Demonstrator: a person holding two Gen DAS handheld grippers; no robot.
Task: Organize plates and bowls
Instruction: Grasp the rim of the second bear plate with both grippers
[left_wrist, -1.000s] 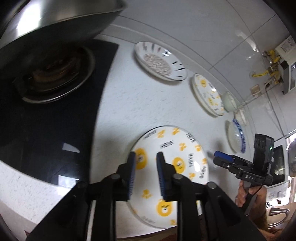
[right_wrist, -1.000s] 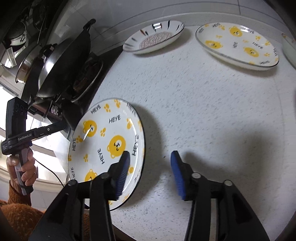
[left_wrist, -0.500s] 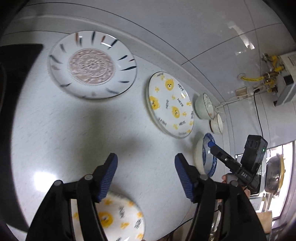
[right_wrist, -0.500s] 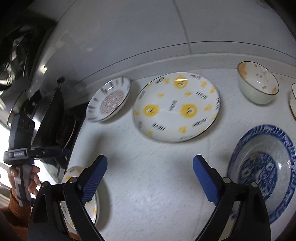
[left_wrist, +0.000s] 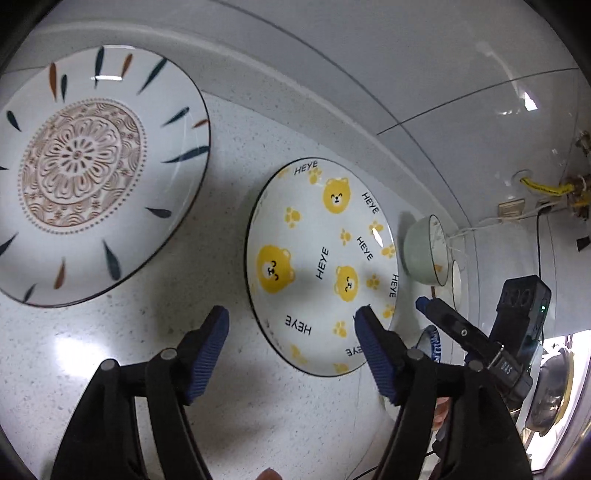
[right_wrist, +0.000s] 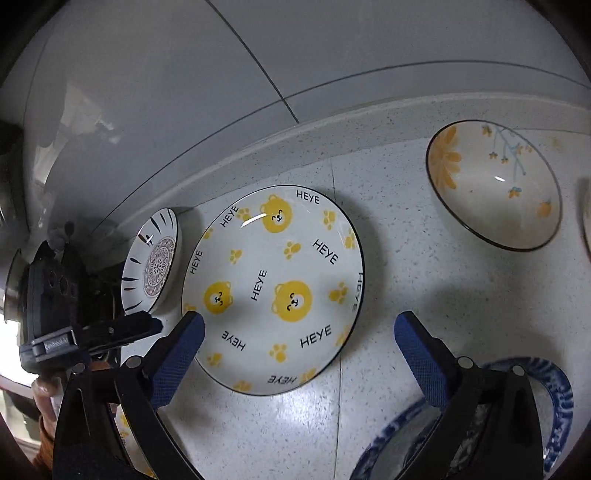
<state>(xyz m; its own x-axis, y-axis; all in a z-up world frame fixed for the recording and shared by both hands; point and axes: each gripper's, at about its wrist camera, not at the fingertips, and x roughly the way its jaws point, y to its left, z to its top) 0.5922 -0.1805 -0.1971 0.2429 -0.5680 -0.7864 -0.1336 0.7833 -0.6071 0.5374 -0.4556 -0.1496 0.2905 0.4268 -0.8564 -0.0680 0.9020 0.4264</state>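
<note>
Two hand-held grippers in view. The left hand-held gripper stands wide, jaws just been opening, nothing between the pads but bare desk and the near rim of the bear plate, which lies just ahead at 1 o'clock. The right hand-held gripper stands wider still, jaws just been opening too, empty; the same bear plate sits between its fingers and ahead at 11 o'clock, not touched.

Count, near to far. Right view: one blue-patterned dish under the right finger at 5 o'clock, one yellow-printed plate edge at 7 o'clock behind the left finger, one bear plate in full, one mandala plate at 10 o'clock just beside it, one flower bowl at 2 o'clock, well apart. Left view: the mandala plate lies at 10 o'clock; two bowls at 3 o'clock, the nearer bowl green outside, a second just behind it, mostly hidden.

All rest flat on the desk near the wall.
</note>
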